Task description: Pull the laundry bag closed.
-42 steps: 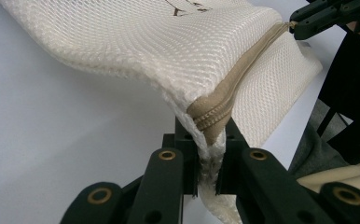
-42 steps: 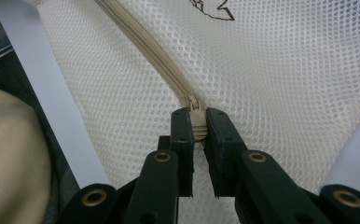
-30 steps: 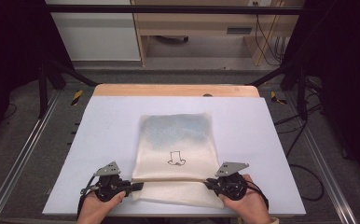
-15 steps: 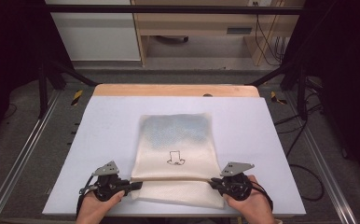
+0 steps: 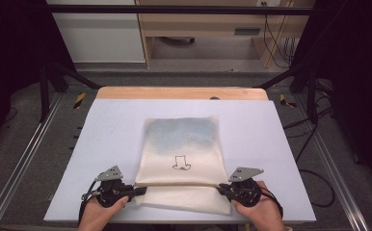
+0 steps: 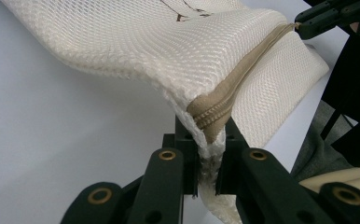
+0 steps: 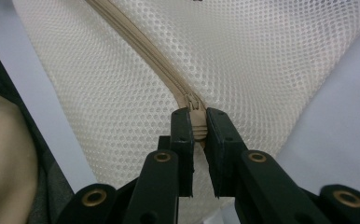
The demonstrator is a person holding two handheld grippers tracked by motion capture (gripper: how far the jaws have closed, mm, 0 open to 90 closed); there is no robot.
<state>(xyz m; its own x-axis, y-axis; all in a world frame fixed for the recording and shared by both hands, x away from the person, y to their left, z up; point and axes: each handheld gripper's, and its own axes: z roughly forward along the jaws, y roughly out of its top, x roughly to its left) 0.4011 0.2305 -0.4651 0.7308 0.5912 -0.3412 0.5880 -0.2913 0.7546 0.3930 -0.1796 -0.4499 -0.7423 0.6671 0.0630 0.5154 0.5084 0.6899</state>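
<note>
Pinching the zip (image 5: 179, 184) ends at the bag's (image 5: 184, 144) six o'clock edge, both my grippers' fingers closed tight, left (image 6: 210, 175) and right (image 7: 198, 147), I risk tearing mesh if I pull apart.

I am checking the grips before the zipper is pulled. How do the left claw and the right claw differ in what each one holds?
The left claw pinches the mesh bag at its corner, with cloth and the end of the tan zipper between its jaws. The right claw pinches the zipper itself at its other end, with no mesh between its jaws. Both are shut at the bag's near edge.
</note>
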